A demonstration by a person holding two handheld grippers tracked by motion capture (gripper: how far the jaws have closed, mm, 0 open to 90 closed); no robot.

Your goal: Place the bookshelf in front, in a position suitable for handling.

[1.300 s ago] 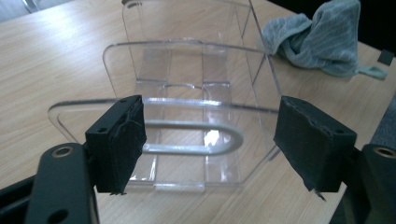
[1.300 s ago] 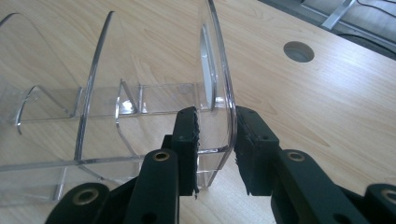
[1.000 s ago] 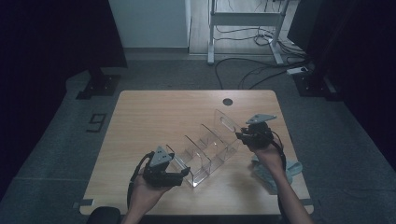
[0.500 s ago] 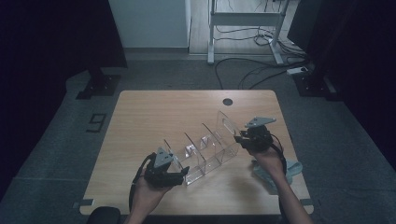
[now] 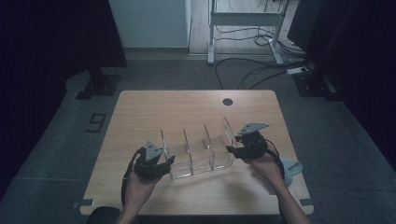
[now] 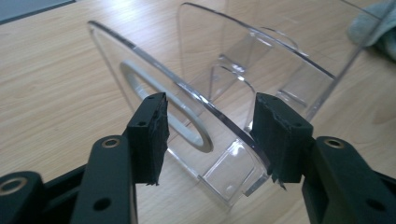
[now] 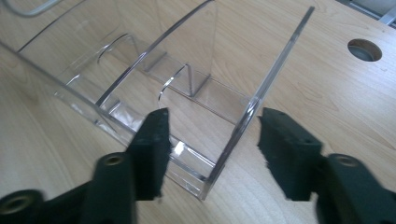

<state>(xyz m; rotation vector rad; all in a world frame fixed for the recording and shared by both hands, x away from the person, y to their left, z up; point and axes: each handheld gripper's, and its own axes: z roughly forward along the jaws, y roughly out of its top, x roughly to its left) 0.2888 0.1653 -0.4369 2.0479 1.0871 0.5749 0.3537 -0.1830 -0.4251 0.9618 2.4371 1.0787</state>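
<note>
A clear acrylic organiser with upright divider panels (image 5: 198, 151) stands on the light wooden tabletop (image 5: 154, 109), in its near half, between the two hands. The left claw (image 5: 163, 164) sits at the organiser's left end; in the left gripper view the claw (image 6: 210, 137) straddles the rounded end panel (image 6: 154, 88), which runs through the gap. Its jaws have just been closing, yet the left pad (image 6: 152, 135) stands clear of the acrylic, while the right pad (image 6: 275, 135) lies at the panel's lower corner; contact there cannot be told. The right claw (image 5: 234, 150) is at the organiser's right end. In the right gripper view this claw (image 7: 210, 149) brackets the tall end panel (image 7: 266, 88) edge-on; its jaws have just been opening, and both pads stand apart from the panel, a middling gap. A pale blue cloth (image 5: 290, 169) lies at the tabletop's right edge, beside the right wrist. A round cable hole (image 5: 227, 101) sits near the far edge.
</note>
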